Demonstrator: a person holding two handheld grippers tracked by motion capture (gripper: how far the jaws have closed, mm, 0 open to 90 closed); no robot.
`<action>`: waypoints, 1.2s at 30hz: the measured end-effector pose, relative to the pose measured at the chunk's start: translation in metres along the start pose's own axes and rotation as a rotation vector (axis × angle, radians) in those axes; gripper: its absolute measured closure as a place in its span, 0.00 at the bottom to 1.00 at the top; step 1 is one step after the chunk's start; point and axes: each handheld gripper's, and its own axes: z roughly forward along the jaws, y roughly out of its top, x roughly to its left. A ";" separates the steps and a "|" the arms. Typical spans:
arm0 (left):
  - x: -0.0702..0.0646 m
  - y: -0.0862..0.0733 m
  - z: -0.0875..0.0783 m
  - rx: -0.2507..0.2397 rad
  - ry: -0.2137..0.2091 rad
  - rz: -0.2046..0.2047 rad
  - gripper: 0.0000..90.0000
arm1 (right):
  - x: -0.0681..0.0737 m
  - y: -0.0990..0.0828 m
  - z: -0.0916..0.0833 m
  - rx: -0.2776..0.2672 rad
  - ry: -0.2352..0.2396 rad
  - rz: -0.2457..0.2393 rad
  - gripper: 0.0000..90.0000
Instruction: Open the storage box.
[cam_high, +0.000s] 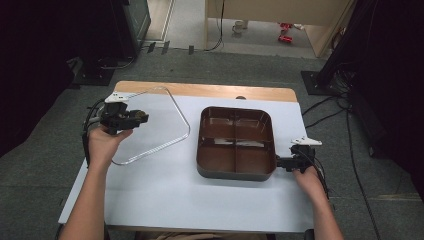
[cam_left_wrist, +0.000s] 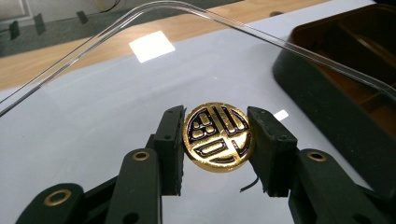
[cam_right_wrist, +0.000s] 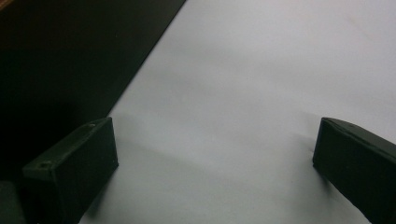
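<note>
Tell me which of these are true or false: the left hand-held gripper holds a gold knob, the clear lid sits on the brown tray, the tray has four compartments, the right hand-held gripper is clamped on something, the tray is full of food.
1. The left hand-held gripper holds the gold knob of the clear lid. True.
2. The clear lid sits on the brown tray. False: it is off to the tray's left, over the table.
3. The tray has four compartments. True.
4. The right hand-held gripper is clamped on something. False: its jaws stand open with nothing between them, beside the tray's right edge.
5. The tray is full of food. False: its compartments look empty.
</note>
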 end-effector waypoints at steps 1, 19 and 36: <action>0.000 0.000 0.000 0.000 0.000 0.000 0.65 | 0.000 0.000 0.000 0.000 0.000 0.000 0.00; 0.022 -0.027 0.061 0.089 0.073 -0.022 0.65 | 0.000 0.000 0.000 0.001 -0.001 0.000 0.00; 0.029 -0.038 0.085 0.130 0.062 -0.033 0.65 | 0.000 0.000 0.000 -0.001 -0.002 -0.002 0.00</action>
